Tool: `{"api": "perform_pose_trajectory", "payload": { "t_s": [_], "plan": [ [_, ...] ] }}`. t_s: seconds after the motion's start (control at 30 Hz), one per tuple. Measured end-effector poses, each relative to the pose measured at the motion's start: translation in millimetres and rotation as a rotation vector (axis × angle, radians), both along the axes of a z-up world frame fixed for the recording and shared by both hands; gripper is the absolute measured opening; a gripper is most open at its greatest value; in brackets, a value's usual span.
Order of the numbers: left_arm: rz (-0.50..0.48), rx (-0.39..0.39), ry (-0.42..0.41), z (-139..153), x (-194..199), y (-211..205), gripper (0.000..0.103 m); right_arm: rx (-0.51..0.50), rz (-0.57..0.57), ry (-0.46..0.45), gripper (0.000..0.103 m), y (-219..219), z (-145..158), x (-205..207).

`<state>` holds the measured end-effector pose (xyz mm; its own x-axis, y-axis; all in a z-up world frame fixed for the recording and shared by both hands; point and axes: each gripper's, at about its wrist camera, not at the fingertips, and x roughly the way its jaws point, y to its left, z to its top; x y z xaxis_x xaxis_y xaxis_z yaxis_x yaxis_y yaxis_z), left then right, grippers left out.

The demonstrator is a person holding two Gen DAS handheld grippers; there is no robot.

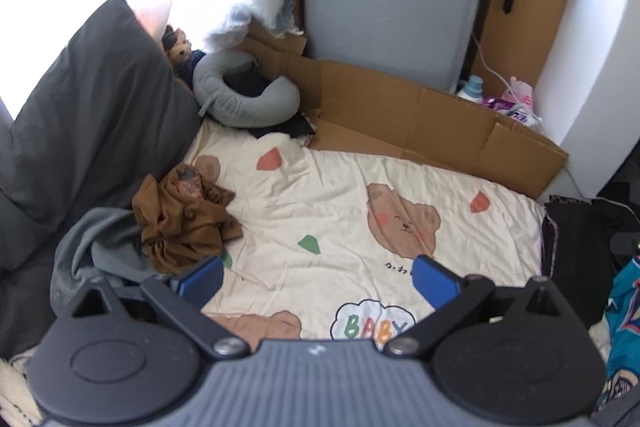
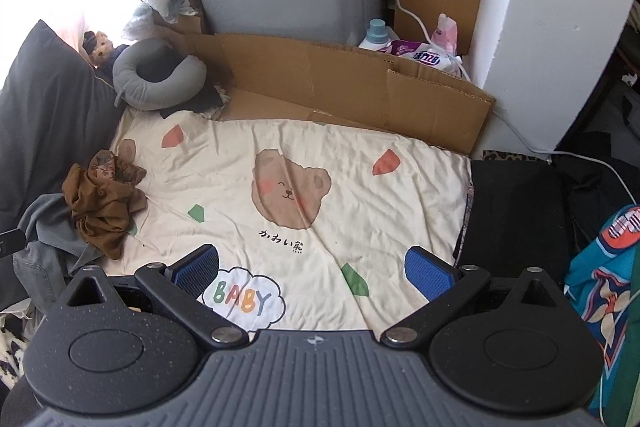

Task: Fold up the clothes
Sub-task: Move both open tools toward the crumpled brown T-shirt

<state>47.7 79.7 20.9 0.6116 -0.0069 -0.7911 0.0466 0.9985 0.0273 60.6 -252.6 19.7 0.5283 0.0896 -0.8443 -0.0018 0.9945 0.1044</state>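
Both tongs hang above a bed spread with a cream bear-print sheet, and both stand spread wide with nothing between the blue pads. The left tongs sit at the bottom of their frame, their left pad just beside a heap of clothes; the right tongs sit over the "BABY" cloud print at the lower middle of theirs.

The clothes to be folded lie at the left edge of the sheet. A crumpled brown garment with a dark print is bunched up on the cream cloth in the middle left of both views, and a grey garment lies rumpled just below and left of it, touching it. In the right wrist view a bit of denim shows at the lower left under the grey one. The middle of the sheet lies bare. At the right edge of both frames lie a black cloth and a teal patterned fabric; whether these are folded pieces I cannot tell.

The step in hand looks like reaching for a garment from the heap. The brown one lies uppermost and nearest the left tongs, so the next move calls for pinching a fold of it and drawing it onto the bare middle of the sheet, where both tongs can spread it flat.
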Motion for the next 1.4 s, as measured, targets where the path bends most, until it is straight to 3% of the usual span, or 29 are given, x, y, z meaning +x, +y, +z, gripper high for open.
{"api": "perform_pose_trajectory", "payload": {
  "t_s": [0.5, 0.9, 1.17, 1.4],
  "plan": [
    [0.084, -0.033, 0.024, -47.8, 43.4, 42.7, 0.101, -0.039, 0.121, 0.024, 0.102, 47.6, -36.1, 61.7],
    [0.171, -0.041, 0.031, -86.0, 67.0, 77.5, 0.096, -0.077, 0.304, 0.039, 0.102, 108.0, -68.0, 106.0],
    [0.255, -0.002, -0.062, -109.4, 74.7, 99.0, 0.089, -0.025, 0.397, 0.072, 0.102, 128.4, -101.0, 127.7],
    [0.294, 0.013, -0.087, -148.0, 80.7, 118.4, 0.083, -0.049, 0.466, 0.042, 0.101, 135.7, -144.9, 143.0]
  ]
}}
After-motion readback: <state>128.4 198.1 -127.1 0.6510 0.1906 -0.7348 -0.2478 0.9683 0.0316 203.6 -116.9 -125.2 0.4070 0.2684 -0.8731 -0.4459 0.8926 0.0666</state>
